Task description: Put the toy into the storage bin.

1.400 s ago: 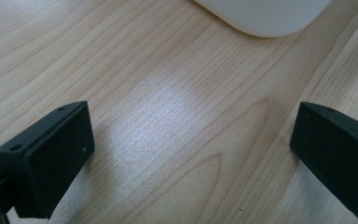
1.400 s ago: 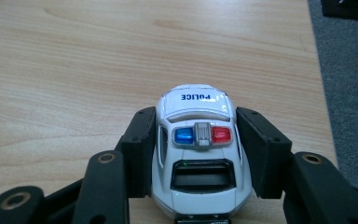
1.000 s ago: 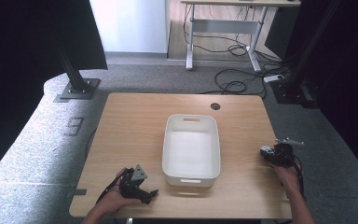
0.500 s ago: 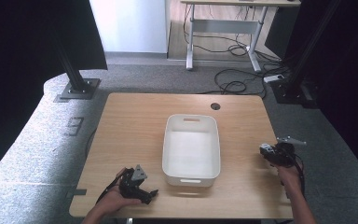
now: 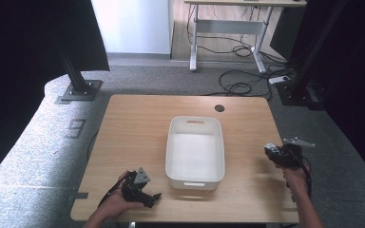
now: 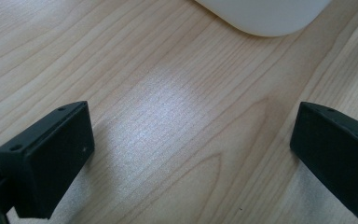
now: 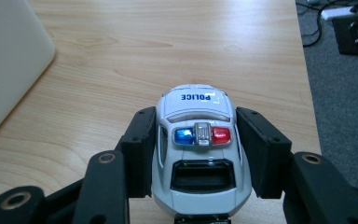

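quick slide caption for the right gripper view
Right gripper clamps a white toy police car above the wooden table, white bin alongside.

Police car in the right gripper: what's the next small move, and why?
Probably carry it left toward the white bin and stop above its opening. The right gripper is clamped on both sides of the toy police car, near the table's right edge, and the bin is apart from it at mid-table. The left gripper is open over bare wood.

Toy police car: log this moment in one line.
right gripper: shut on toy police car | left gripper: open | white bin: empty
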The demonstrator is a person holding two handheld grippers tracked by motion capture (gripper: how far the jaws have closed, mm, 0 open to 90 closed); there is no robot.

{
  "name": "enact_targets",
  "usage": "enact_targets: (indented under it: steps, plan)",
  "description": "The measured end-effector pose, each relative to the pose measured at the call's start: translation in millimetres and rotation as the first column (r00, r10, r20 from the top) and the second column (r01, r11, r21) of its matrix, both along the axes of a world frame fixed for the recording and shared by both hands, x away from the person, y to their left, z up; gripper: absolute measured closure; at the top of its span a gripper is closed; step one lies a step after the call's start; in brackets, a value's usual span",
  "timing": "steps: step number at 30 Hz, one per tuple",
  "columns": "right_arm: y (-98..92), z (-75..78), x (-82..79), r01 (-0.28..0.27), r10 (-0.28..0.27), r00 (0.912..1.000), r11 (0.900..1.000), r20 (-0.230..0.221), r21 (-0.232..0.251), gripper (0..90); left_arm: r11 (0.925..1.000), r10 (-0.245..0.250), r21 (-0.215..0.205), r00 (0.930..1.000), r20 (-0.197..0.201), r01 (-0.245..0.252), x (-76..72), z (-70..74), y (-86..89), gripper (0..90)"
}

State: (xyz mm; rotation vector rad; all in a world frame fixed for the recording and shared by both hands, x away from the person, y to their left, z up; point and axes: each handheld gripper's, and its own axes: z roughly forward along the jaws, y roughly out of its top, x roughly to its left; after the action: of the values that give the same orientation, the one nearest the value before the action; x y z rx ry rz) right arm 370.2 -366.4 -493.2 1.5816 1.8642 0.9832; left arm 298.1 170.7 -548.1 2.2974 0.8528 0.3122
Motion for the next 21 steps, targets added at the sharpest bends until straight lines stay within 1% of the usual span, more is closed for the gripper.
enact_targets:
  steps: [2,6,9,16,21]
  plan:
    - [1.4,2.6,-0.7,-0.005,0.005,0.9999,1.0,0.009,-0.005,50.1,1.0,-0.001,0.0,1.0,0.0,0.001,0.0,-0.1,0.1,0.0]
    - [6.0,8.2,-2.2,-0.017,0.017,0.9995,1.0,0.026,0.001,50.1,1.0,0.0,0.0,1.0,0.0,0.0,0.0,0.0,0.1,0.0]
    - [9.8,11.1,-3.4,-0.026,0.026,0.9993,1.0,0.027,-0.008,50.1,1.0,0.0,0.0,1.0,0.0,0.0,0.0,0.0,0.0,0.0]
    - [15.8,16.6,-4.8,-0.032,0.032,0.9991,0.999,0.028,-0.001,50.1,1.0,-0.001,0.0,1.0,0.0,0.001,0.1,0.0,0.1,0.0]
    - [21.4,19.3,-5.4,-0.049,0.05,0.9983,0.999,0.031,-0.014,50.1,1.0,-0.001,0.0,1.0,0.0,0.001,0.1,0.0,0.0,0.0]
